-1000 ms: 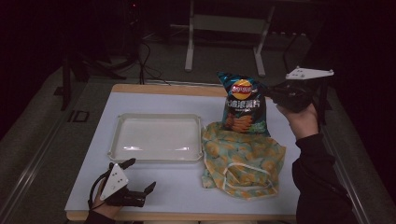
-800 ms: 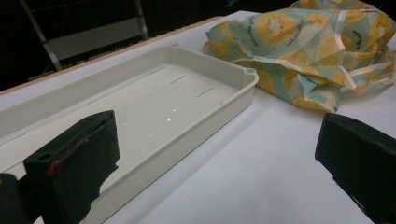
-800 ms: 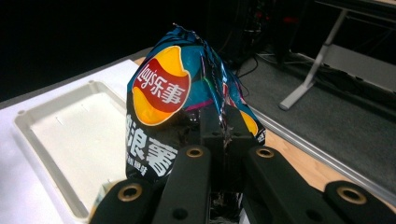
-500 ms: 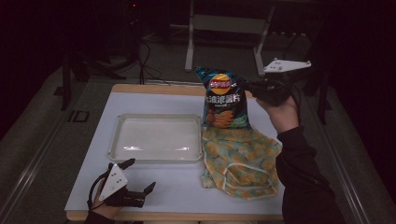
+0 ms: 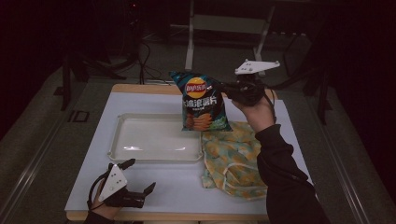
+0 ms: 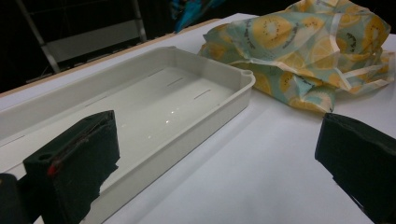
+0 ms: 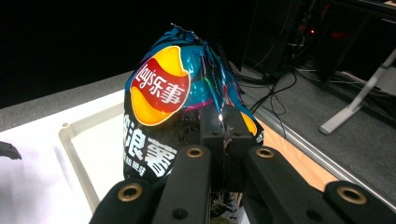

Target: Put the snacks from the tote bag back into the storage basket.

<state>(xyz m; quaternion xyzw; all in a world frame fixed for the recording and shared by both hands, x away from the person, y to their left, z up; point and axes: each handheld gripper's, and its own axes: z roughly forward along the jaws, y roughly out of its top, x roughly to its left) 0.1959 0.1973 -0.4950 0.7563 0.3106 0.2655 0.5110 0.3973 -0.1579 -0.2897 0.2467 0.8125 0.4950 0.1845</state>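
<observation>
Right gripper (image 5: pixel 224 88) clamped on the crimped side edge of the crisp bag (image 5: pixel 201 101), held upright in the air: long axis vertical, logo end up, over the white tray's (image 5: pixel 122 122) far right corner. Left gripper (image 5: pixel 135 175) gaping wide, on the table.

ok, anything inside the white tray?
Nothing visible in the white tray: its floor is bare. The chip bag, held aloft by the right gripper, hides the tray's far right corner.
</observation>
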